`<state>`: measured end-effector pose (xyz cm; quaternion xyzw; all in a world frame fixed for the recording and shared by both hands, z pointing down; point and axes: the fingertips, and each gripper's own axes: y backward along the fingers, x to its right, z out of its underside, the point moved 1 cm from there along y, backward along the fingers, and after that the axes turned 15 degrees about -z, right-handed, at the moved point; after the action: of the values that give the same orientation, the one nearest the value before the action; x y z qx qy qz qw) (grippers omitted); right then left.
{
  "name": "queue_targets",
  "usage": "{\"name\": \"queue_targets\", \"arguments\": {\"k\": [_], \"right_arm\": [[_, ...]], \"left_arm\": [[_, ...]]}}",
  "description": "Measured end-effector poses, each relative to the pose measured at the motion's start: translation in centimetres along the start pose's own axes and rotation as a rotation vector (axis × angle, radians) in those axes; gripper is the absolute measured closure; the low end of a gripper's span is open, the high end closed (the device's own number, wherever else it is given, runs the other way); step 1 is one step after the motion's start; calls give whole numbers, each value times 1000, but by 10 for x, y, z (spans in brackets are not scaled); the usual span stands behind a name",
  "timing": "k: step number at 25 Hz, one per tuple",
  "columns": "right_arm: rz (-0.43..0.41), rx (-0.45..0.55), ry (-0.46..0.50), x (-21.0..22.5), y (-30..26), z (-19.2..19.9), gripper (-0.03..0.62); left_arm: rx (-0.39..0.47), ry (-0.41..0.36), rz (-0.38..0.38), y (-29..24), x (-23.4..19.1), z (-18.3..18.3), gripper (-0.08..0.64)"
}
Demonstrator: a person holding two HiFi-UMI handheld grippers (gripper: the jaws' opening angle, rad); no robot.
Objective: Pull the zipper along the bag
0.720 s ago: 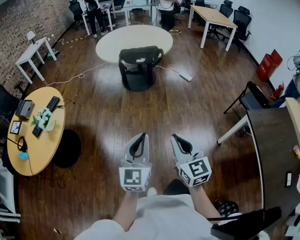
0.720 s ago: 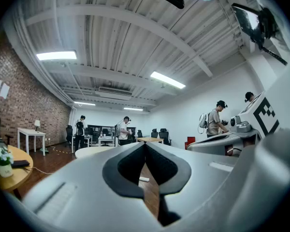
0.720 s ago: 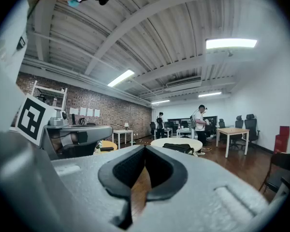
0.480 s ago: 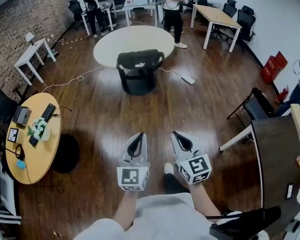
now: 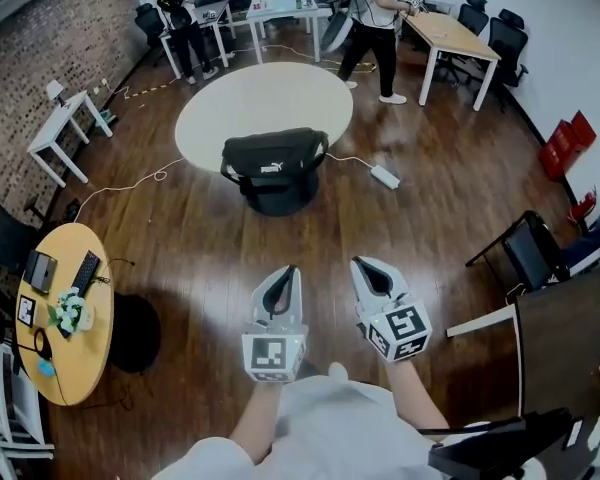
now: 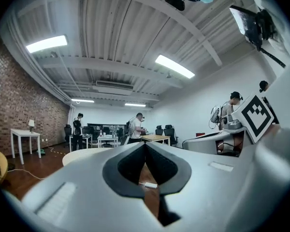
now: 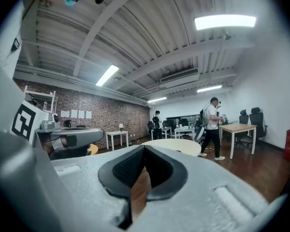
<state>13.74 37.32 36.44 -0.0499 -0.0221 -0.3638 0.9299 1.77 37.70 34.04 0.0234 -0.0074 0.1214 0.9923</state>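
At the far left a round yellow table (image 5: 75, 343) carries a keyboard (image 5: 84, 271) and a small plant (image 5: 68, 308). Further in, a round white table (image 5: 263, 98) stands on the wooden floor (image 5: 180, 238). The black bag (image 5: 273, 156) lies at that table's near edge, straight ahead of both grippers and well apart from them. Its long axis runs left to right across the head view, and its side with the white logo faces the person. The zipper is too small to make out. Whether the bag rests on the table top or on the dark round thing (image 5: 278, 198) just below it cannot be told. Low in the middle, the left gripper (image 5: 288, 271) points level toward the bag, its jaws together with nothing between them. Just beside it the right gripper (image 5: 366, 264) points the same way, its jaws likewise together and empty. Right of the bag a white power strip (image 5: 385, 176) lies on the floor, beyond it a person (image 5: 375, 13) is in mid-stride near a wooden table (image 5: 450, 33), and a black chair (image 5: 533, 251) stands at the far right
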Motion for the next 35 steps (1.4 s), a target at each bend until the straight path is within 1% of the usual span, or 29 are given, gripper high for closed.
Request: {"name": "queue_targets", "arguments": {"k": [3,6,10,12,15,18,20,23,26,28,30,32,35], "right_arm": [[-43,-52,-47,24,-37,20,600],[-61,-58,-46,57,-84,22,600],[-42,-47,-13,113,-158,9,600],[-34,-49,10,139,-196,-2,600],[-12,-43,36,176,-242,-20,600],[14,-47,36,204,-274,-23,600],[38,-70,13,227,-290,-15,600],[75,-104,-20,267,-305,-1,600],[111,-111,-44,319,-318,8,600],[124,-122,-66,360,-330,17,600],[118,-152,-88,399,-344,30,600],[91,-196,-103,434,-357,47,600],[7,-291,-109,480,-386,79,600]], "left_arm": [[-51,-3,-15,-42,-10,18,541],[-37,-11,-14,-98,-28,22,541],[-8,-11,-1,-183,-61,26,541],[8,4,9,-223,-78,20,541],[23,29,48,-282,-96,9,541],[9,35,88,-332,-105,16,541],[-22,30,115,-364,-104,31,541],[-73,21,173,-402,-88,53,541],[-138,11,201,-446,-69,82,541],[-181,-11,212,-481,-55,101,541],[-237,-37,220,-514,-41,124,541],[-301,-56,213,-540,-27,147,541],[-399,-54,164,-579,-15,182,541]]}}
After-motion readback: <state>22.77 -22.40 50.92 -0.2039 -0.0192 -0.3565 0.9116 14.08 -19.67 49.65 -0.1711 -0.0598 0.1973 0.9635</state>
